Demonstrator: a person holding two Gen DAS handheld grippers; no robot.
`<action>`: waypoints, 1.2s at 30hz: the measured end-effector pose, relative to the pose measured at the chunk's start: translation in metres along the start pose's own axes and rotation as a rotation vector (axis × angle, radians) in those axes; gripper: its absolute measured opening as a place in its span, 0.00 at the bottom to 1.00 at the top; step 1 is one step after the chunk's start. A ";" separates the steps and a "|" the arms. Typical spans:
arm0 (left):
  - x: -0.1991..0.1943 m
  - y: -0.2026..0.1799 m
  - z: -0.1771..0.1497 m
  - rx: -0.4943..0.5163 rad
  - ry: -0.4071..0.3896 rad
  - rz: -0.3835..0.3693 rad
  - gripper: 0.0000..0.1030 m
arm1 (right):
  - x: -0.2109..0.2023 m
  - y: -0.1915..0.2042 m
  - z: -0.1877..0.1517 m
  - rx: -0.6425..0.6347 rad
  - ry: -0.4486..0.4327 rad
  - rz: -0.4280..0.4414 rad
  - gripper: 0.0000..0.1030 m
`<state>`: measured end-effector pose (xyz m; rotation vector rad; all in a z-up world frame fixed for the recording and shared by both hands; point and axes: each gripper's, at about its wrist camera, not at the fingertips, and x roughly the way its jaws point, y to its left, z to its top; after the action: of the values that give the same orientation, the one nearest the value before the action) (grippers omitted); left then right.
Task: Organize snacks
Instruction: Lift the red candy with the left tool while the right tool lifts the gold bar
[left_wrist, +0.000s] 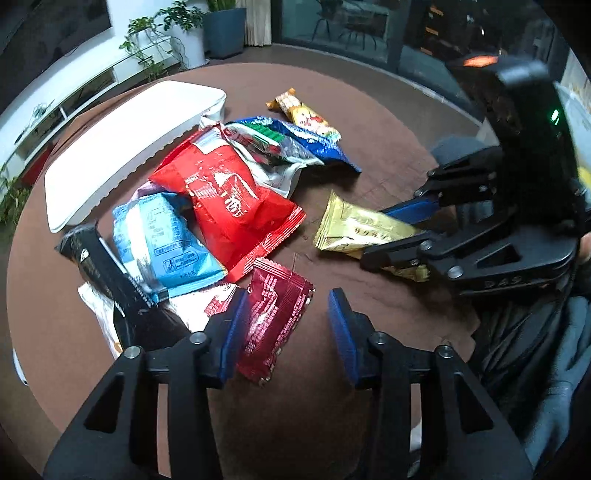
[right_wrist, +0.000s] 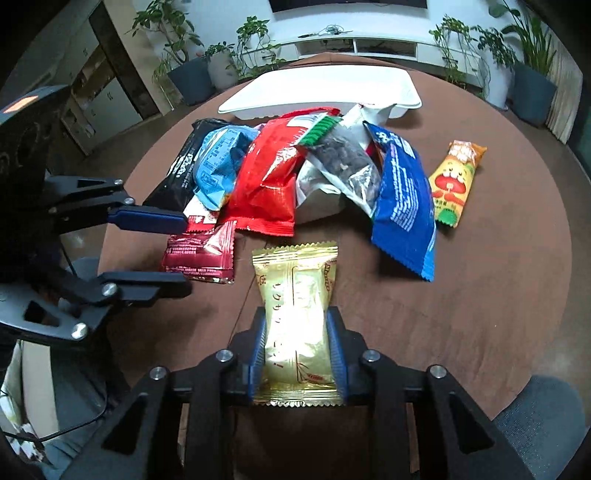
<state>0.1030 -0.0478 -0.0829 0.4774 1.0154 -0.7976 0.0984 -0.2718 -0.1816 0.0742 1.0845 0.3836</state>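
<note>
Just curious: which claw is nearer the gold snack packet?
The right claw: its pads press the gold snack packet on both sides. The left claw stands off to the side, around a dark red packet.

The room looks dim and a bit blue. Shiny snack packets (left_wrist: 236, 199) catch bright glare. Edges bend round and go dark. The far tongs (left_wrist: 402, 232) look blurry.

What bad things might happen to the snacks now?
The right hand-held gripper squeezes the gold packet at its sides, so the snack inside might get crushed. The left hand-held gripper has only one pad touching the dark red packet, so it may slip away. Moving that packet could also drag the pile's big red bag.
</note>
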 end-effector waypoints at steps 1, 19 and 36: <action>0.003 -0.001 0.002 0.010 0.010 0.007 0.40 | 0.000 -0.001 0.001 0.006 0.000 0.005 0.32; 0.041 0.013 0.012 -0.028 0.128 0.022 0.34 | -0.002 -0.004 -0.006 0.012 -0.001 0.024 0.32; 0.024 0.007 -0.013 -0.122 0.058 0.036 0.17 | -0.005 0.008 -0.007 -0.022 -0.020 0.005 0.32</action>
<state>0.1083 -0.0430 -0.1098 0.4147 1.0995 -0.6881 0.0879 -0.2671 -0.1792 0.0615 1.0601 0.3980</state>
